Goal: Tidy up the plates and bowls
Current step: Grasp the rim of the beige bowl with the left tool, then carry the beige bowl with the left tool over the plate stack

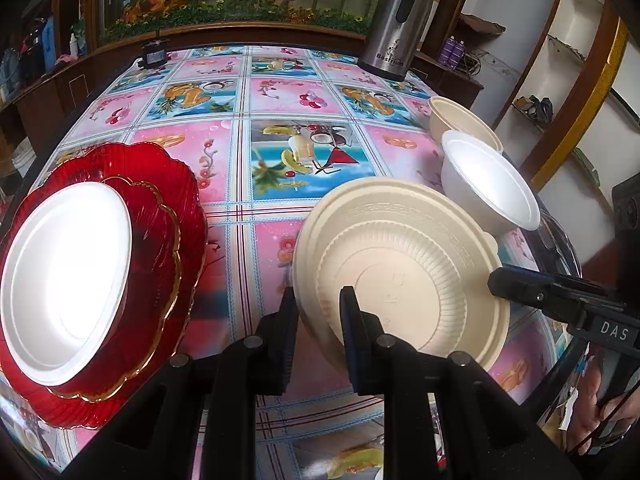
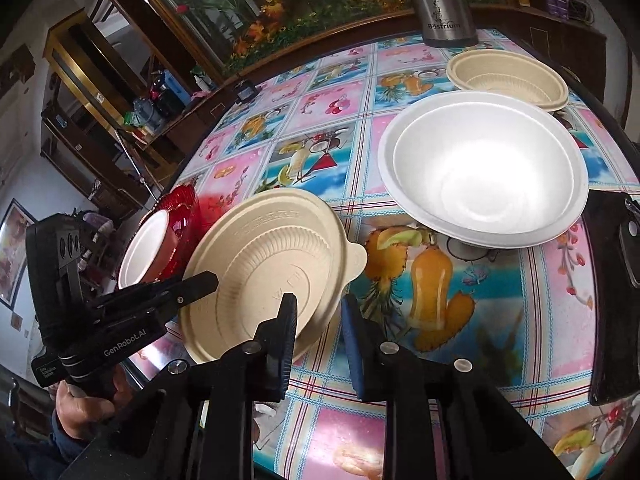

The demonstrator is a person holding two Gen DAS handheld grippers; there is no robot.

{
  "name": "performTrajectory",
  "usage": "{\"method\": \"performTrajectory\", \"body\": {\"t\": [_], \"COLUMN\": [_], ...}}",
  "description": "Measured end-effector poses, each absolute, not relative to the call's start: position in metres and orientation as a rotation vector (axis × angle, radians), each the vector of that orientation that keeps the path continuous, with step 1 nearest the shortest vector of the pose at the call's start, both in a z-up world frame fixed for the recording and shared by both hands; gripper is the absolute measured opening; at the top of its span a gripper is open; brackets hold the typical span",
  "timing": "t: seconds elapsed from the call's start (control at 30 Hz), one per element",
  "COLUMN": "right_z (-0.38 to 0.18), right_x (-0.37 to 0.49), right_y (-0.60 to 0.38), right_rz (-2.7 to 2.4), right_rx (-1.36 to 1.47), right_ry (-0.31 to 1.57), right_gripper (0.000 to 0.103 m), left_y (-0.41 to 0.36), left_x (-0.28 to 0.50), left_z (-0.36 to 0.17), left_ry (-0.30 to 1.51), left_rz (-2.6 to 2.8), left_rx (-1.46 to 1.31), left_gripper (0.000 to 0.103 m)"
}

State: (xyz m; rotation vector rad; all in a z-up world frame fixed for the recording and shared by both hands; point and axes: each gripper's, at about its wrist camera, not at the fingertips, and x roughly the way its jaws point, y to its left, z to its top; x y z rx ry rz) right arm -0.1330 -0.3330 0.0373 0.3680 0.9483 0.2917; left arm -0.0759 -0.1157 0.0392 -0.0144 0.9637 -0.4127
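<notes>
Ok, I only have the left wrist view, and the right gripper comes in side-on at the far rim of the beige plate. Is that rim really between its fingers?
Observer: Yes. In the right wrist view the rim of the beige plate sits between the fingers of the right gripper, which are shut on it.
Operator: The white bowl hides most of the beige bowl from me. Is anything in it?
Observer: Nothing shows in it, only its ribbed inside wall.
Operator: Is anything else beside the white bowl?
Observer: A dark glossy object lies at the table edge to the bowl's right. I cannot tell what it is.
</notes>
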Motion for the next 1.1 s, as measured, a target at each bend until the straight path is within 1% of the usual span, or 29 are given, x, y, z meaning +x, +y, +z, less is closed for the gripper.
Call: {"method": "performTrajectory", "body": {"t": [0.23, 0.5, 1.1], "right_z": [0.031, 0.046, 0.056], "right_x": [-0.133, -0.138, -0.132], "right_y": [-0.337, -0.336, -0.32], "right_rz": [0.304, 0.305, 0.328], "right_rx": [0.417, 0.409, 0.395], "right_ry": [0.949, 0.906, 0.898], "right_gripper": [0.025, 0.025, 0.025], "left_y": [-0.122, -0.12, -0.105], "left_x": [-0.082, -0.092, -0.097], "left_z": [0.042, 0.056, 0.069], "left_ry": [0.936, 0.881, 0.821], "left_rz": [-0.416, -0.403, -0.379], "left_rx": [0.022, 0.035, 0.028], "left_gripper": [0.02, 0.02, 0.02]}}
